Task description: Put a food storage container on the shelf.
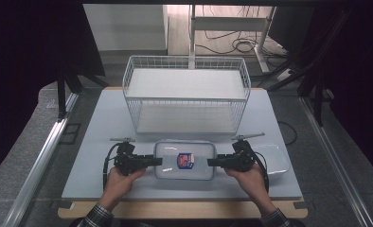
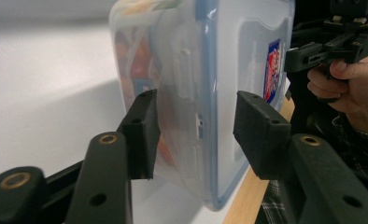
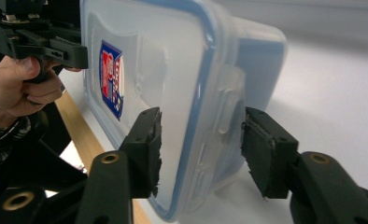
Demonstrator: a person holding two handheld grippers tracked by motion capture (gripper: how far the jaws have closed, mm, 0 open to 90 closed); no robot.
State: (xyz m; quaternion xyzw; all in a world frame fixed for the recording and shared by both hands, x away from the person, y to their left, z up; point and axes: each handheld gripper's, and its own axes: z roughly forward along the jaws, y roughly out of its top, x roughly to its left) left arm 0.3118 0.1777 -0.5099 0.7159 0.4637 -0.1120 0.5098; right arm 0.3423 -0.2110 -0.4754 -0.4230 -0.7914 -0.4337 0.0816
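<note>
Two grippers flank one clear plastic food box (image 1: 185, 160) near the table's (image 1: 104, 123) front edge, before a white wire basket (image 1: 186, 92). Left gripper (image 1: 157, 161) and right gripper (image 1: 212, 162) each straddle an end latch, jaws half closed; one pad touches, the other shows a gap, so no firm clamp yet. Box looks rigid, smooth, likely slippery, light to moderate with food inside; rounded corners, blue-sealed lid, sticker on top. Best held at both ends, kept level. Spare clear lid (image 1: 274, 158) lies right.
</note>
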